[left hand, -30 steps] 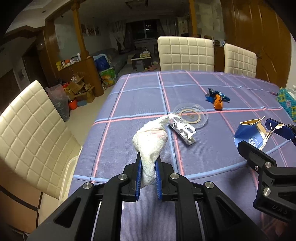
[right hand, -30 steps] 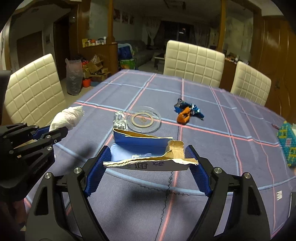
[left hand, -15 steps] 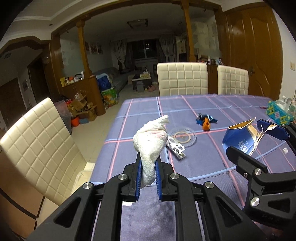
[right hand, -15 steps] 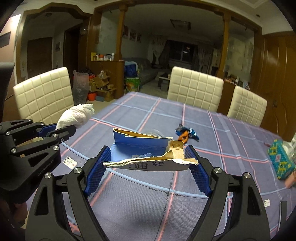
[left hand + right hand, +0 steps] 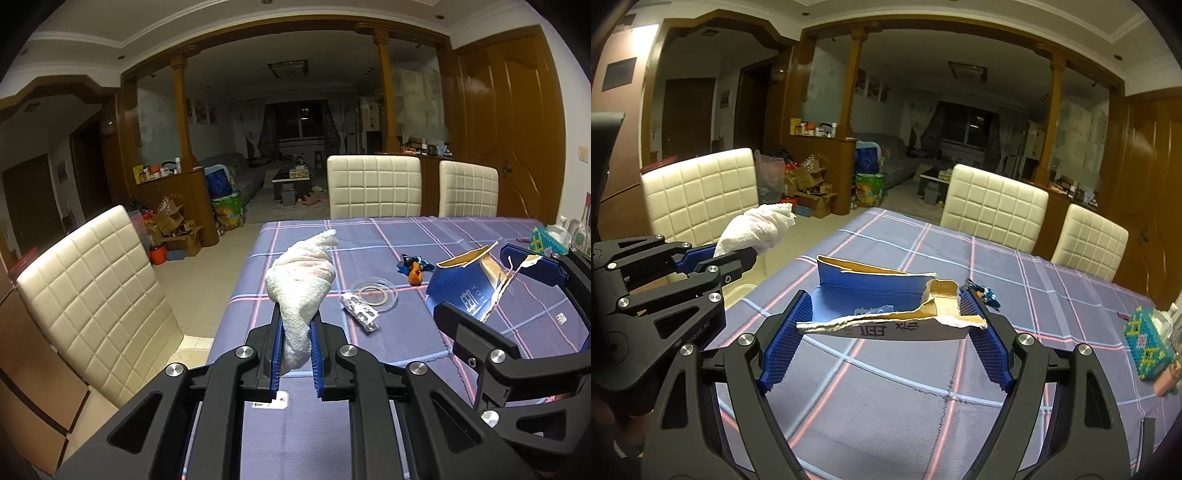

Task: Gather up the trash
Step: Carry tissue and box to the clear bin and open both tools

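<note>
My left gripper [image 5: 295, 325] is shut on a crumpled white paper towel [image 5: 303, 269], held up above the near edge of the table; the towel [image 5: 757, 229] also shows at the left of the right wrist view. My right gripper [image 5: 886, 314] is shut on a torn blue cardboard box [image 5: 882, 306], its wide-set pads pressing both ends. The same box [image 5: 469, 284] appears at the right of the left wrist view. On the tablecloth lie a silver wrapper [image 5: 360, 314], a clear round lid [image 5: 373, 297] and a blue-and-orange wrapper [image 5: 413, 267].
The table carries a purple plaid cloth [image 5: 905, 387]. Cream quilted chairs stand at its left [image 5: 92, 284] and far side [image 5: 373, 188]. A beaded tissue box [image 5: 1148, 347] sits at the right edge. Boxes and bags [image 5: 173, 229] clutter the floor beyond.
Both grippers have risen and pulled back from the table with their loads still held. The table items now look smaller and farther off, and more of the room shows.
</note>
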`<action>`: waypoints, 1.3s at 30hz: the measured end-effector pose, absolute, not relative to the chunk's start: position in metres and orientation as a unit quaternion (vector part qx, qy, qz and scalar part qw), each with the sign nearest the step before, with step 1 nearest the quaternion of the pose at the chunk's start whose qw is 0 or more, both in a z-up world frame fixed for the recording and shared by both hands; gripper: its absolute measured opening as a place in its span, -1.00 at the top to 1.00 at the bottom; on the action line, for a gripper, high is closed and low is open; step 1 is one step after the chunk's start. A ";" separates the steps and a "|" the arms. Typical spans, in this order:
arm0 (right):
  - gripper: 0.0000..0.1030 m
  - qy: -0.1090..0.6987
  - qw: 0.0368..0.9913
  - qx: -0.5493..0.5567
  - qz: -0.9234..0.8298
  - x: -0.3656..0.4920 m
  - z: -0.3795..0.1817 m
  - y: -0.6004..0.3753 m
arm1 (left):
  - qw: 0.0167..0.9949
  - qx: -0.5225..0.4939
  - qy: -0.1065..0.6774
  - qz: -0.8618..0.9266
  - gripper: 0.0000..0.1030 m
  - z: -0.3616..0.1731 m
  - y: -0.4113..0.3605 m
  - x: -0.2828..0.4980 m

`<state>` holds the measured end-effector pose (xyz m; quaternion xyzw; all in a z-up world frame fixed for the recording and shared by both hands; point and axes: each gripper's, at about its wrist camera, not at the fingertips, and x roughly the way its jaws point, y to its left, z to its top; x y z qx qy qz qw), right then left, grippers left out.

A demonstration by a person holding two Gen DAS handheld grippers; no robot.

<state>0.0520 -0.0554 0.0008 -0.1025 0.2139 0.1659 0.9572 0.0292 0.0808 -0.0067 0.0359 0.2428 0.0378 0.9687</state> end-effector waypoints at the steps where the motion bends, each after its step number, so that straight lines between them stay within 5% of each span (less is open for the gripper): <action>1: -0.58 0.213 0.956 -0.104 0.171 0.051 0.002 -0.052 | 0.969 0.033 0.243 0.044 0.74 -0.007 0.086 0.028; 39: -0.58 0.293 0.883 -0.184 0.316 0.120 -0.065 0.146 | 0.923 -0.053 0.325 0.197 0.74 -0.080 0.259 0.049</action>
